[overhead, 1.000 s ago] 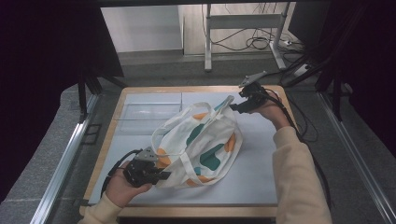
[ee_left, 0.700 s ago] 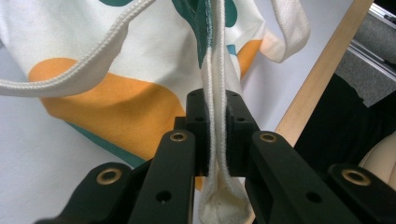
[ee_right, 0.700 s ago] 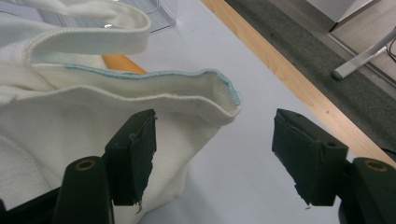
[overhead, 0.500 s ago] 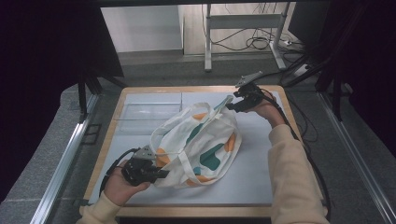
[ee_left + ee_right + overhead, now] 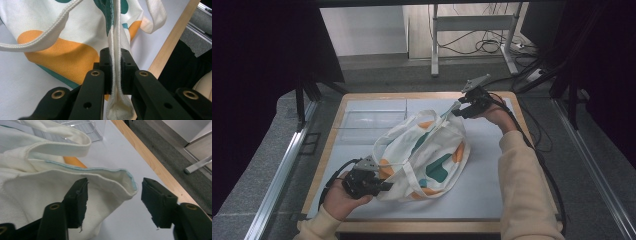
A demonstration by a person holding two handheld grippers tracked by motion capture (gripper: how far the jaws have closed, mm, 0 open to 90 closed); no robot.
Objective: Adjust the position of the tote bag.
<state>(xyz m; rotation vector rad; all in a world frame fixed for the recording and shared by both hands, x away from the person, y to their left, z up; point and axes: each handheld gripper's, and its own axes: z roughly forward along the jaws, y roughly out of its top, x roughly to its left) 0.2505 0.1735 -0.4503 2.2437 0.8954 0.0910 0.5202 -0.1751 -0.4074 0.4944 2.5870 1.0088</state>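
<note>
A white tote bag with orange and teal patches lies across the middle of the table. Near the front left, my left gripper is shut on the bag's rim; in the left gripper view the doubled white hem runs pinched between the two pads of the left gripper. At the back right, my right gripper is open. In the right gripper view a corner of the bag's opening sits between the spread jaws of the right gripper, touching neither pad. A loose handle lies beyond it.
A clear plastic tray sits at the back left of the white mat. The table's wooden rim frames the mat. Black cables trail from both grippers. Metal stand legs and cords are on the floor behind.
My right gripper has drifted slightly left along the bag's raised far corner. The left gripper has kept its hold and its place.
</note>
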